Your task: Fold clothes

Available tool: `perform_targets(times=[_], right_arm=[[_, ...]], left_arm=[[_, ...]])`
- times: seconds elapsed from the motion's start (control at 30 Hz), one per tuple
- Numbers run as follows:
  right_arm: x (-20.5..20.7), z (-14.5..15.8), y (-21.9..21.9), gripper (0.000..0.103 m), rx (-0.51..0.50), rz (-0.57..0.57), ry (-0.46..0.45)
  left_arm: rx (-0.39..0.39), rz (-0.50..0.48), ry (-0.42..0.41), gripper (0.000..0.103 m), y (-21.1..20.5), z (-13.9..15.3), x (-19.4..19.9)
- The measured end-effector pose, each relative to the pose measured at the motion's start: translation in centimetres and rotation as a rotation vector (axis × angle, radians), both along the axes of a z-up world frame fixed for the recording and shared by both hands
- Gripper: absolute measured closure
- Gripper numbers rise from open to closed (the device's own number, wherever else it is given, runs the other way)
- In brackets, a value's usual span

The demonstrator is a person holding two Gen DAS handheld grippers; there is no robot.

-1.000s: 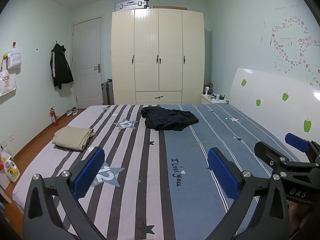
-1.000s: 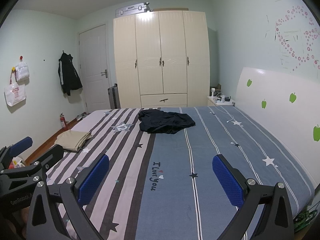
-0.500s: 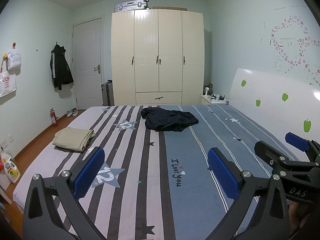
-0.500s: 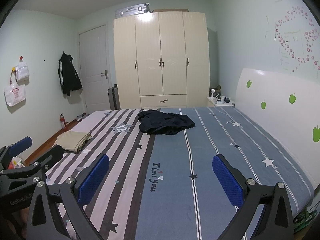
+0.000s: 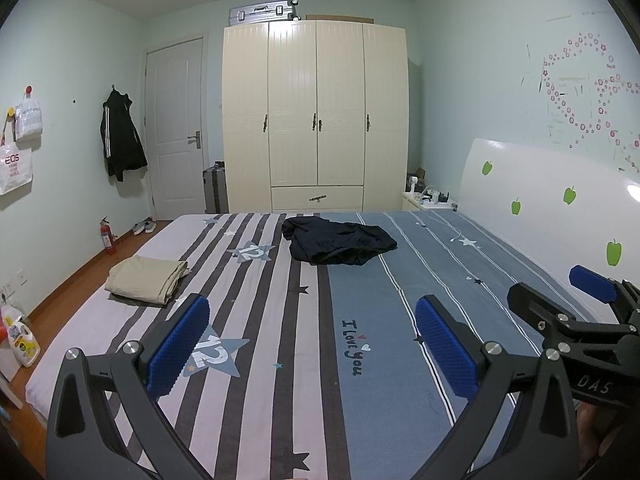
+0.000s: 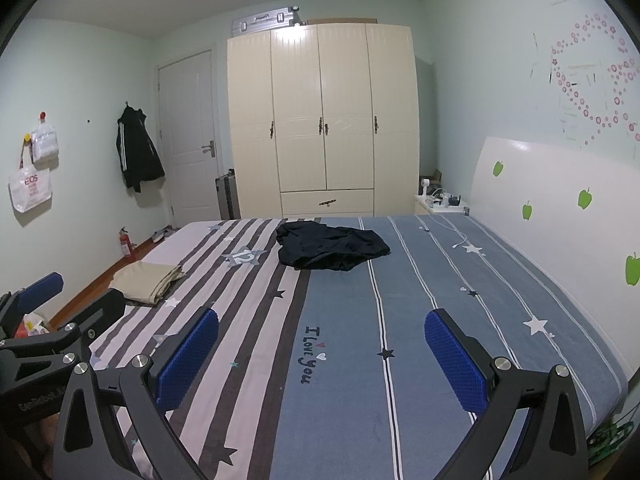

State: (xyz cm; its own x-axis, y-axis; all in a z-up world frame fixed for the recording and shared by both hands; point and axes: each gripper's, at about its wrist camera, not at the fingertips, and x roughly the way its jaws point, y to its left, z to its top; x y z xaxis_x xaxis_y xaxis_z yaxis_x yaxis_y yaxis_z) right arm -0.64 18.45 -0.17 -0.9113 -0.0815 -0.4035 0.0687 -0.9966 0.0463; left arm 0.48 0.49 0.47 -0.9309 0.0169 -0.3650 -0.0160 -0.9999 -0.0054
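Nearest the cameras, the left hand-held gripper and the right hand-held gripper hang side by side above the near edge of the bed, each with its blue pads spread wide apart and nothing between them. Neither touches the cover.

Farther along, close to the bed's left edge, a beige garment lies as a flat, squared stack; this one looks already folded.

Beyond it, toward the far edge of the bed and about midway across, where the striped half of the cover meets the blue half, a dark garment lies in a loose, crumpled heap. It is well apart from both grippers.

So the task seems roughly half done: one piece finished, one untouched. What is left is probably to reach across to the dark garment, spread it flat on the open cover, and fold it.
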Motion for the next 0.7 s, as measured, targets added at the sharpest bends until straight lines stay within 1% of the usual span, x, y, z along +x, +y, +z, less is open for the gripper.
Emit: perform_targets(times=[0.7], right_arm=[[0.07, 0.34, 0.16, 0.001, -0.002, -0.002, -0.001]], left_arm=[[0.0, -0.002, -0.006, 0.001, -0.08, 0.01, -0.01]])
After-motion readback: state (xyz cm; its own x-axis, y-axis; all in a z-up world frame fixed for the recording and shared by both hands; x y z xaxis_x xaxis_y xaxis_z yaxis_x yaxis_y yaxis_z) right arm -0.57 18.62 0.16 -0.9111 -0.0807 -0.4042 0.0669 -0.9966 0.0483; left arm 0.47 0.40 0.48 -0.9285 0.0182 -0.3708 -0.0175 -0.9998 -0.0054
